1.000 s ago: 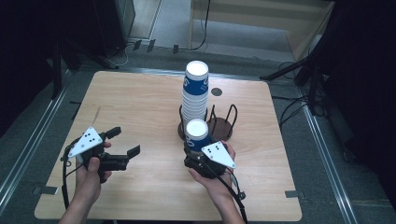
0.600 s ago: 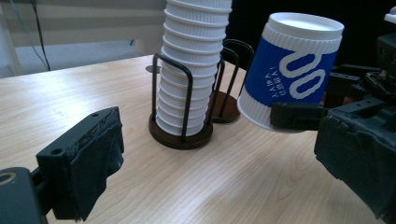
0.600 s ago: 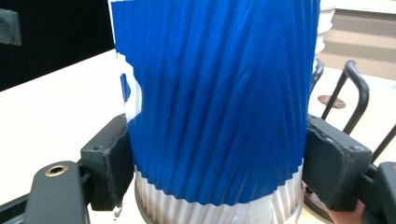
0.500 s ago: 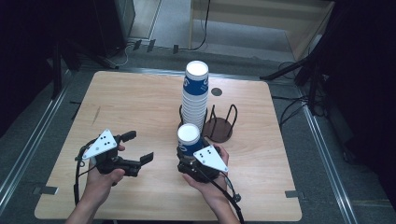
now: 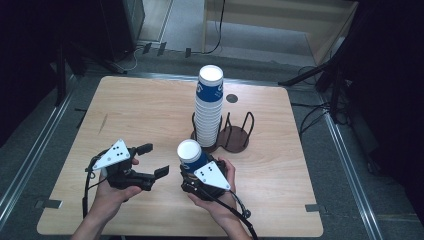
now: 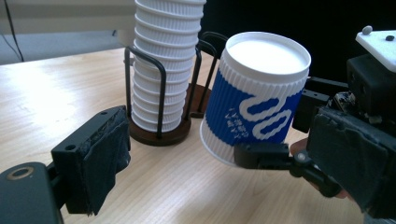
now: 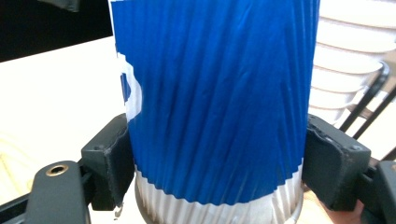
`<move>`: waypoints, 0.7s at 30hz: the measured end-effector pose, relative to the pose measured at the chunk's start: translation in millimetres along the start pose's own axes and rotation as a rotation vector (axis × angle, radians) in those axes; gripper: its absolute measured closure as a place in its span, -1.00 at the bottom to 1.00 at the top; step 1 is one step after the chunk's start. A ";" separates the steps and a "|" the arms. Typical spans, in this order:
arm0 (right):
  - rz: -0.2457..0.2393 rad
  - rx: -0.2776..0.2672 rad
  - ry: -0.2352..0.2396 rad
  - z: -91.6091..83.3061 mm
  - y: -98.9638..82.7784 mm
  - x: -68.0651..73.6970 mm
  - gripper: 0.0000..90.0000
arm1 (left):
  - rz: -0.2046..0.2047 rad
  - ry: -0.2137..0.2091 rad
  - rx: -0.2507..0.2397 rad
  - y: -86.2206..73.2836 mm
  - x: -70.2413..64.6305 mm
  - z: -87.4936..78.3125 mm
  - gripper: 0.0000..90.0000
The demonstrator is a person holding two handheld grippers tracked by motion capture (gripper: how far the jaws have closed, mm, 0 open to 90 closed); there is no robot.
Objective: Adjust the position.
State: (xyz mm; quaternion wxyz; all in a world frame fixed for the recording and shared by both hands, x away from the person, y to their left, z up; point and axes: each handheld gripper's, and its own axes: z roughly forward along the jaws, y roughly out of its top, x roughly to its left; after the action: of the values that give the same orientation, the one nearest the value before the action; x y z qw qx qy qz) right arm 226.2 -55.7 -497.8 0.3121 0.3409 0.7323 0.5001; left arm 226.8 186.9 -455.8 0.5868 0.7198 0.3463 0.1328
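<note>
Right tool (image 5: 192, 176) clamps the blue cup (image 5: 190, 155) low on its sleeve, at six o'clock from the cup stack (image 5: 209, 107) in its rack (image 5: 235, 136). Left tool (image 5: 150, 161), at the cup's nine o'clock, has just been narrowing with nothing between its pads. Best bring it square onto the ribbed sleeve, squeeze gently, keep the cup upright above the desk (image 5: 140, 110).
</note>
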 end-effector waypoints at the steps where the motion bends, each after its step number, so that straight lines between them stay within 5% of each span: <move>1: -0.008 -0.004 0.008 0.1 -0.5 1.6 -0.56 | 0.004 -0.005 0.007 0.1 -0.5 0.4 -0.82; 10: -0.131 0.001 0.025 2.5 -6.1 16.8 -0.55 | 0.021 -0.051 0.098 4.4 -7.5 4.9 -0.80; 21: -0.233 -0.002 0.046 3.8 -10.7 28.9 -0.56 | 0.039 -0.054 0.193 3.1 -11.6 11.9 -0.69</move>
State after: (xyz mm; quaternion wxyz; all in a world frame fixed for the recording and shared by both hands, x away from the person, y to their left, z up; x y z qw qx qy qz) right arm 210.7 -33.1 -512.4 0.3517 0.2416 0.7735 0.4687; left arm 226.6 170.1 -453.6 0.5209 0.7830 0.3275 0.0909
